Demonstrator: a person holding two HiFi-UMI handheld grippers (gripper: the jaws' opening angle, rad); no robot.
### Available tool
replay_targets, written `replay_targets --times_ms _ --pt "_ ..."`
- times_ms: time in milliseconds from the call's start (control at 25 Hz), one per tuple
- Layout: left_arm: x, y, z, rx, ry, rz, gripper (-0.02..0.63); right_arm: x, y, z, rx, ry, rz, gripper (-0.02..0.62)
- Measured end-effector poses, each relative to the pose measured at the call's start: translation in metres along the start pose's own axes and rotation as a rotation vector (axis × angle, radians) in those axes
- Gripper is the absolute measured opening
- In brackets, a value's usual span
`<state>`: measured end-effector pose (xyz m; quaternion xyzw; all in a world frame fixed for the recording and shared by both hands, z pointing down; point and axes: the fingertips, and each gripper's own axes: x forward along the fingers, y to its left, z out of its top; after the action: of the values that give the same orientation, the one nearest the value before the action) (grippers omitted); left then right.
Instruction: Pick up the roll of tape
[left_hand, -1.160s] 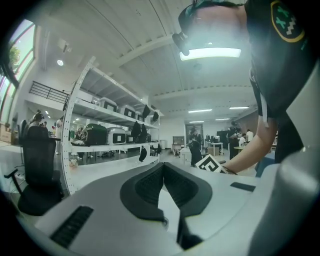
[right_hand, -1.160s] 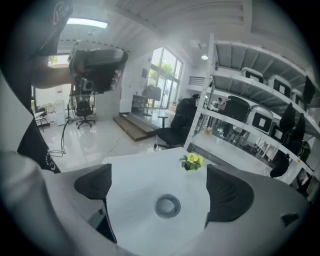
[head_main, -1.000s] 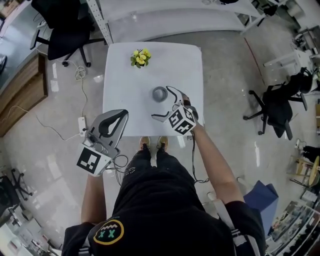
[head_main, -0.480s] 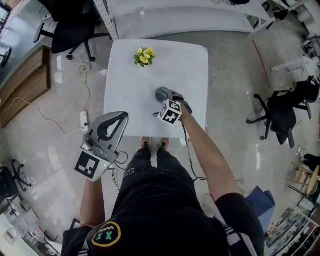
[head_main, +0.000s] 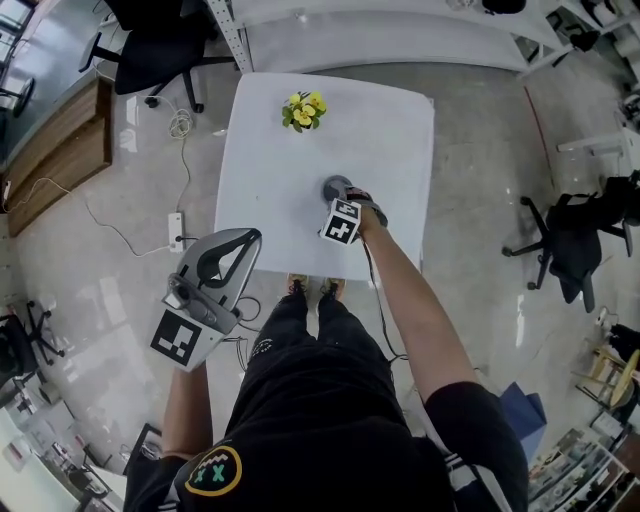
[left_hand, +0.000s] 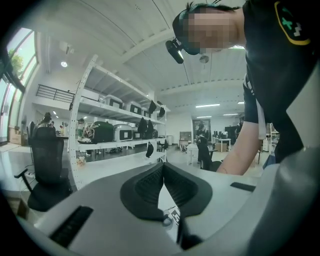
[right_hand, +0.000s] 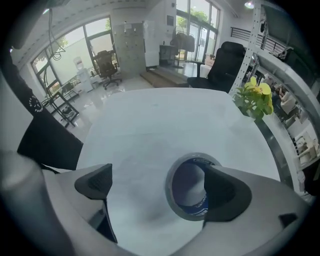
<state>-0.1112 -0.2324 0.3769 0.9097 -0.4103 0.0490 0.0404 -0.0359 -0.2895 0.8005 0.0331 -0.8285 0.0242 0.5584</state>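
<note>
The right gripper (right_hand: 157, 187) has its jaws spread wide over the white surface (right_hand: 150, 125). The roll of tape (right_hand: 186, 186) lies flat there, its round axis upright and its open core facing up, so it has no long side to line up with. The right jaw's pad sits over the roll's right half, at or in the core; whether it touches cannot be told. The left jaw stands well clear on bare surface, so the roll's left wall lies between the two. Ahead of the jaws the surface is open, with a yellow flower sprig (right_hand: 256, 99) far ahead to the right near the edge. The left gripper (left_hand: 163, 172) is held off the surface, jaws pressed together on nothing.
</note>
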Motion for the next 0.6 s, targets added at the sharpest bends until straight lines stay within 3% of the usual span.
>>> replay_targets --times_ms 600 --pt "0.0 0.004 -0.002 -0.003 0.015 0.032 0.018 0.03 0.01 -0.022 -0.09 0.144 0.064 0.555"
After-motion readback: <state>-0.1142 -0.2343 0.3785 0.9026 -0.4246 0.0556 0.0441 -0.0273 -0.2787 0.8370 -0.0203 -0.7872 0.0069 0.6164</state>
